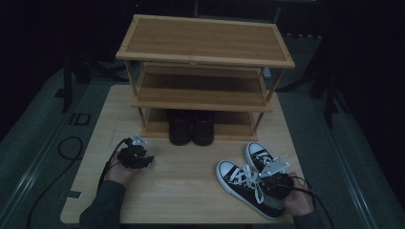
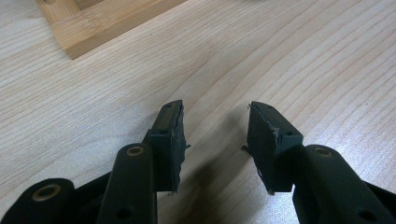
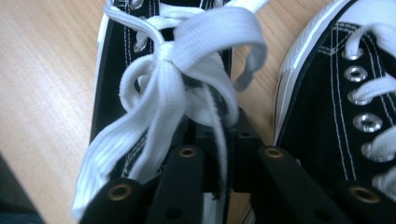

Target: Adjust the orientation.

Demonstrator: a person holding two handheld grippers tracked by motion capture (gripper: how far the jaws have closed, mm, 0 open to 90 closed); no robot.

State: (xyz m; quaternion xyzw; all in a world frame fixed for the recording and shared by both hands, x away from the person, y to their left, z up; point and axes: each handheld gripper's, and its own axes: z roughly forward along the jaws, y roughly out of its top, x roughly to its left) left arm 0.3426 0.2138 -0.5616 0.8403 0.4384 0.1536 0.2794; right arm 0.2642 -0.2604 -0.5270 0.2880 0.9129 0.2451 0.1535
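High view looks down on a pale wooden table (image 1: 181, 186) with a three-tier bamboo shoe rack (image 1: 205, 59) standing at its far edge. Its top and middle shelves hold nothing, while the bottom tier holds a pair of dark shoes (image 1: 192, 128) set side by side, toes towards the person. Near the front right of the table lie two black canvas sneakers with white toe caps and white laces: the near sneaker (image 1: 241, 183) lies at an angle, and the second sneaker (image 1: 260, 156) sits just beside it on its right. The right gripper (image 1: 274, 181) rests over the near sneaker's lacing. In the right gripper view its jaws are pressed together, pinching the upper edge of the near sneaker (image 3: 116, 70) just below the knotted white lace (image 3: 187, 60), with the second sneaker (image 3: 345, 93) close on the right. The left gripper (image 1: 138, 157) sits over bare table near the rack's front left corner; in the left gripper view its jaws stand apart with nothing but table (image 2: 303, 60) between them.
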